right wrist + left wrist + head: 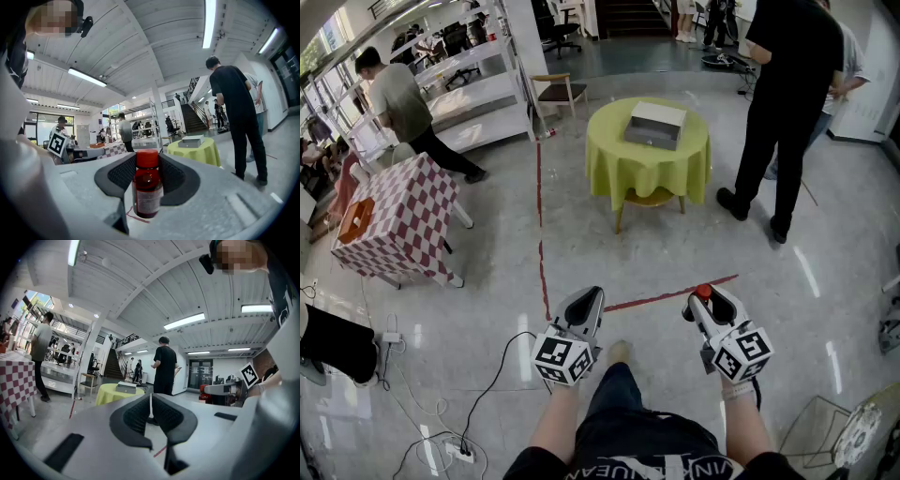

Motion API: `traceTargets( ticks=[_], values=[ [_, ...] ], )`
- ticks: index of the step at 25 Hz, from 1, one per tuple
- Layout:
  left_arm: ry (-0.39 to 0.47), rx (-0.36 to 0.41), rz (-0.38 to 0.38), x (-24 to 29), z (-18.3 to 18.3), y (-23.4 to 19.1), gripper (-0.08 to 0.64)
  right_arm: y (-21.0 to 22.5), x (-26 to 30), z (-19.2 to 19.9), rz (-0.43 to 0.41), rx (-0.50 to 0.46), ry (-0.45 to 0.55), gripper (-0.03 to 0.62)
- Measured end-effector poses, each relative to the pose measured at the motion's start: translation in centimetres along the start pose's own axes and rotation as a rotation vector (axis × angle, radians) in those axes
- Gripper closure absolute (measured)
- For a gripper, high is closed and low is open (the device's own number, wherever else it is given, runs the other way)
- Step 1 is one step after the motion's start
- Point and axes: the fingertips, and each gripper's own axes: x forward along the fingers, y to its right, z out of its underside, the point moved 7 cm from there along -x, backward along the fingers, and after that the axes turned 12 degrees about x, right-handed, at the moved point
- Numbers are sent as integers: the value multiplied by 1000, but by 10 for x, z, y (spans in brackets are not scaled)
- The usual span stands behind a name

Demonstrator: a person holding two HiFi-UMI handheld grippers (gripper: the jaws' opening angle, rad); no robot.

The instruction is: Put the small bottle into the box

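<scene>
1. The head camera sits high up and looks steeply down at the floor. The left gripper (592, 294) and the right gripper (705, 296) are close below it. The green table (623, 173) is far ahead, near the top edge.
2. The left gripper camera sits low, just behind its own jaws. It looks level along them at the far green table.
3. The right gripper camera sits the same way and faces that table too.
4. All three views share the green table, the box (656, 125) on it and the person in black (787, 84) beside it.

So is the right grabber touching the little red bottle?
Touching. The right gripper view shows the right gripper with its jaws pressed on both sides of the small red bottle.
</scene>
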Motion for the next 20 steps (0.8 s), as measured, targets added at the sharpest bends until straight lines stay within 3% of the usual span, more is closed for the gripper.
traceTargets(
  ticks=[10, 20],
  values=[
    [-36, -29, -6, 78, 9, -66, 538, 47, 89, -16, 15, 23, -29, 445],
    [-54, -31, 69, 160, 14, -125, 538, 83, 167, -31, 61, 42, -23, 445]
  ],
)
